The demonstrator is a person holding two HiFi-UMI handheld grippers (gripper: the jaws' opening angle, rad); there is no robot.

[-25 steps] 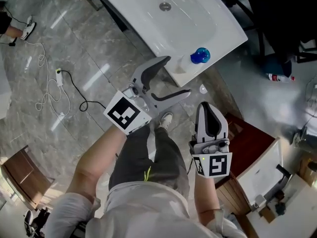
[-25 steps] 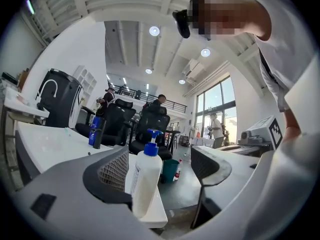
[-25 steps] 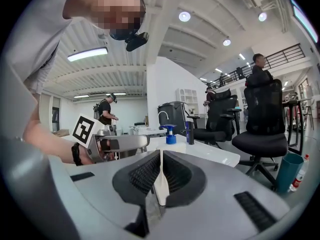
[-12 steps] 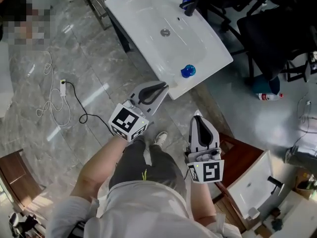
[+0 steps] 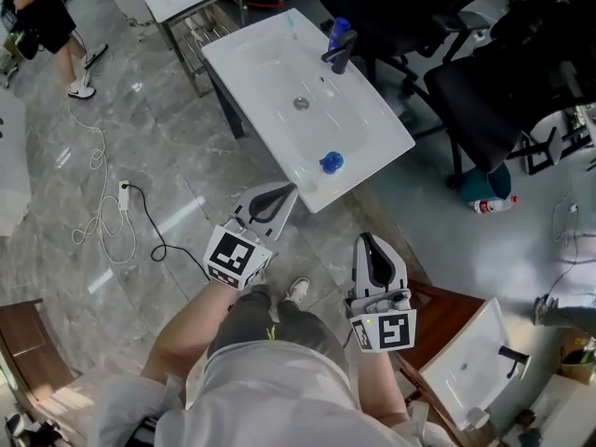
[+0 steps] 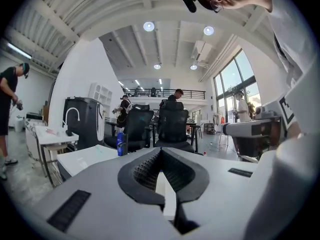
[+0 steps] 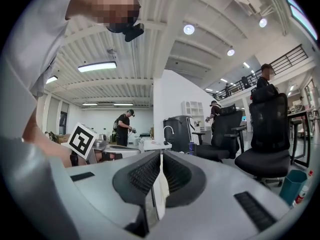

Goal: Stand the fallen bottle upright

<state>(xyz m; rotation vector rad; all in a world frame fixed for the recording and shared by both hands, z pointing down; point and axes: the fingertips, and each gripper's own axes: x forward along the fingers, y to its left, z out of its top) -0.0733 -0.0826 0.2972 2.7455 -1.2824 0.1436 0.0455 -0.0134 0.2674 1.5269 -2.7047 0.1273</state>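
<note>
A clear bottle with a blue cap [image 5: 330, 163] lies on its side at the near end of the white sink basin [image 5: 270, 73]. A second blue bottle [image 5: 339, 33] stands upright by the black faucet at the far end, and shows as the blue bottle [image 6: 120, 144] in the left gripper view. My left gripper [image 5: 291, 192] hovers short of the basin's near edge. Its jaws have just been closing and now meet with nothing between them. My right gripper [image 5: 366, 240] is shut and empty, lower right of the basin, well apart from the fallen bottle.
Black office chairs [image 5: 484, 82] crowd the right of the basin. A small bottle [image 5: 492, 204] lies on the floor beyond them. A cable [image 5: 107, 203] trails on the floor at left. Another white basin [image 5: 466, 366] sits lower right. A person [image 5: 47, 21] stands top left.
The left gripper's jaws stood wide open a second ago and are now shut. Both grippers have risen, and the basin with its fallen bottle now appears farther off and higher in the head view.
</note>
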